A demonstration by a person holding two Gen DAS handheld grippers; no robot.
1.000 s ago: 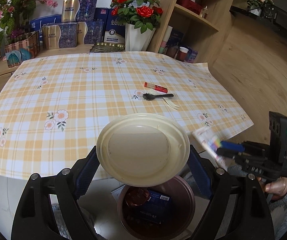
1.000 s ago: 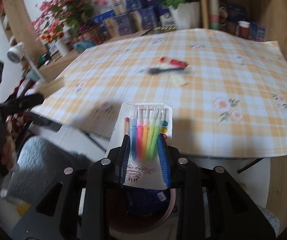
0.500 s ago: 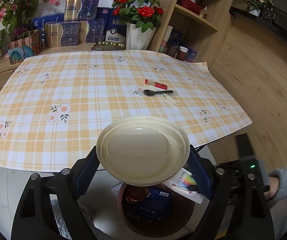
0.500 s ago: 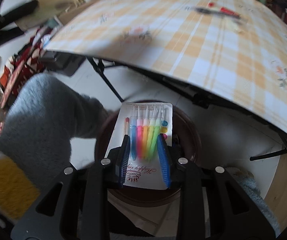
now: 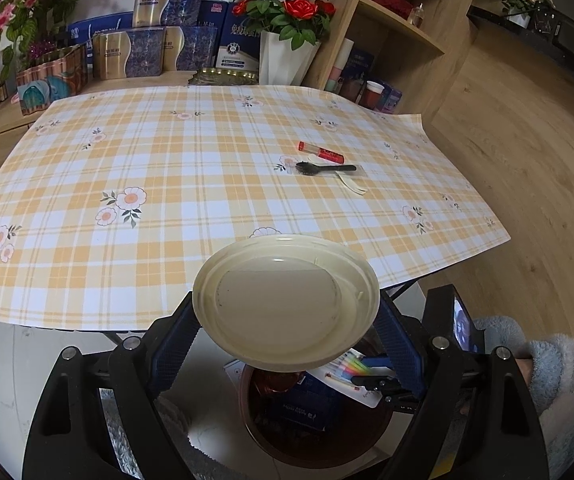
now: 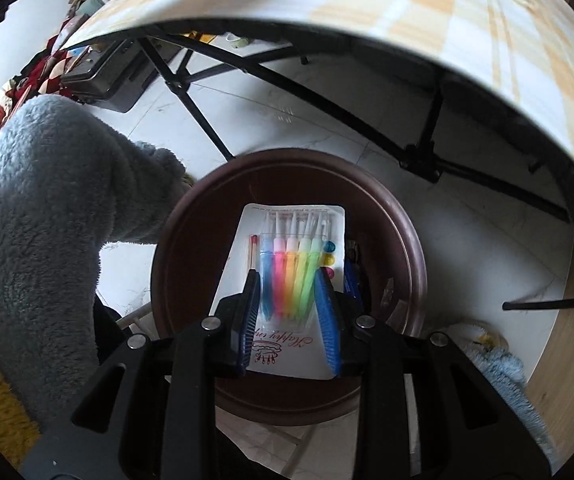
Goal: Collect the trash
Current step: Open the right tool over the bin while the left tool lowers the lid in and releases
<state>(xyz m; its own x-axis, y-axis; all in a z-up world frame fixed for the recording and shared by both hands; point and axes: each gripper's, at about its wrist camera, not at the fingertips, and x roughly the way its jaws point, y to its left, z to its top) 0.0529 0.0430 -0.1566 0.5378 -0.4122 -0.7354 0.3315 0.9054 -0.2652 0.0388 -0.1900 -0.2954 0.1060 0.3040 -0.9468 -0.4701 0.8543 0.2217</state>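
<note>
Brown bin (image 6: 403,240): blue box inside | right tongs (image 6: 291,316) clamp candle pack (image 6: 287,264) | left tongs (image 5: 287,332) grip cream lid (image 5: 287,300)

wooden shelves (image 5: 399,28), wood floor (image 5: 527,152), checked tablecloth (image 5: 167,184)

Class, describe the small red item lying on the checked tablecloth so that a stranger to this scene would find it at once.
Start at the yellow checked tablecloth and look toward its far right part, in front of the white vase of red roses. A black plastic spoon lies there, and just behind it lies the red tube. It is the only red thing on the cloth, short and slim.
</note>
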